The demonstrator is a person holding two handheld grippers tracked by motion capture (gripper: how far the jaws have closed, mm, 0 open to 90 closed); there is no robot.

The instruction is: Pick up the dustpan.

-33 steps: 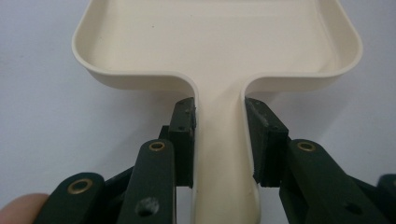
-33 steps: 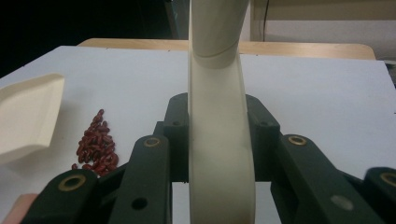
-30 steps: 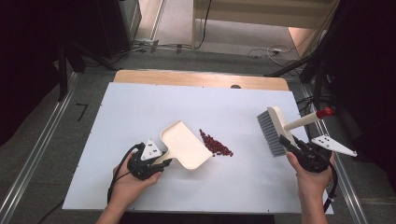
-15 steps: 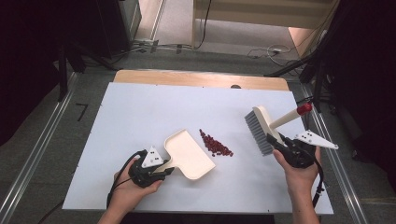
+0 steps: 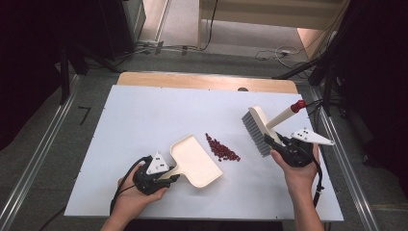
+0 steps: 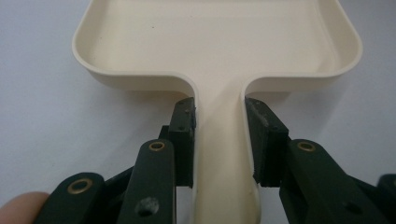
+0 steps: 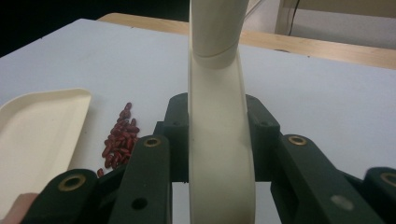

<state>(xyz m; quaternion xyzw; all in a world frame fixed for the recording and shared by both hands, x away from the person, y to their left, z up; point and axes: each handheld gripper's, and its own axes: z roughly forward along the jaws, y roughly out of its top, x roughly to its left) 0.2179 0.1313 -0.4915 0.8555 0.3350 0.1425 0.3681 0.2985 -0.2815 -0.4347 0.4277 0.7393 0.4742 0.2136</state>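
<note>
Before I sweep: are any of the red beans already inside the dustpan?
No. In the high view the dustpan is bare inside, and the red beans all lie on the table beside its edge.

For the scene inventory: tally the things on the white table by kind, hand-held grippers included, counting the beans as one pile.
Cream dustpan: 1
Cream hand brush with grey bristles: 1
Pile of red beans: 1
Hand-held grippers: 2, the left hand-held gripper shut on the dustpan's handle, the right hand-held gripper shut on the brush's handle
Total: 5
</note>
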